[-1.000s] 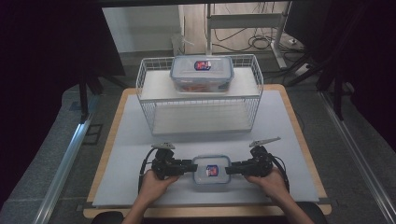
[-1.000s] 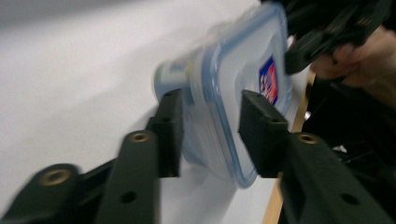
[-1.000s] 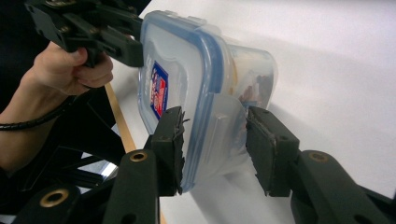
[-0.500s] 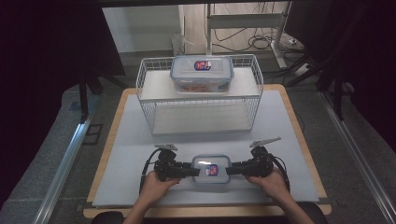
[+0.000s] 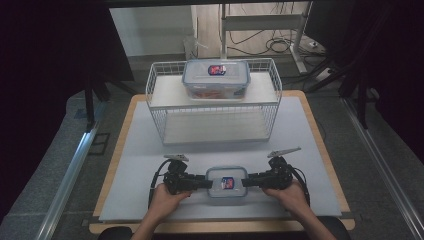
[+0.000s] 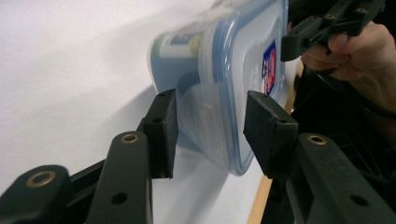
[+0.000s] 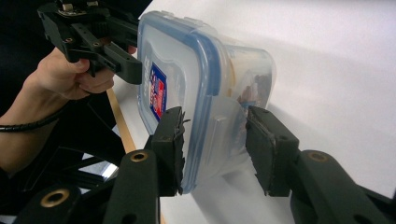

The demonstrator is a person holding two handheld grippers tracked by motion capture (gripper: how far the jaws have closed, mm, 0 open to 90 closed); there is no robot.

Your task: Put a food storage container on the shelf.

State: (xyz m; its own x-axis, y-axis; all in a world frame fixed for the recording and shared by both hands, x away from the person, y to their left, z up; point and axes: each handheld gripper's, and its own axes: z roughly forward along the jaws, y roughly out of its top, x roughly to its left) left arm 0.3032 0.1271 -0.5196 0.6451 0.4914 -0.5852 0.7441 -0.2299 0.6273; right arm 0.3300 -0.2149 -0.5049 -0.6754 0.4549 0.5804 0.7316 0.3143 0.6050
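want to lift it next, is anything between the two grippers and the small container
Nothing visible. The left gripper and right gripper each straddle a side latch flap of the small container, their jaws around its ends on the white mat.

Overhead light is washing the white worktop bright, surroundings are staying dark; the near jaws are blurring softly.

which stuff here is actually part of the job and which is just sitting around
In the job:
- small box, a gripper at each end
- left gripper
- right gripper

Sitting around:
- wire rack
- big box on top of the rack
- white mat
- cables on the floor behind
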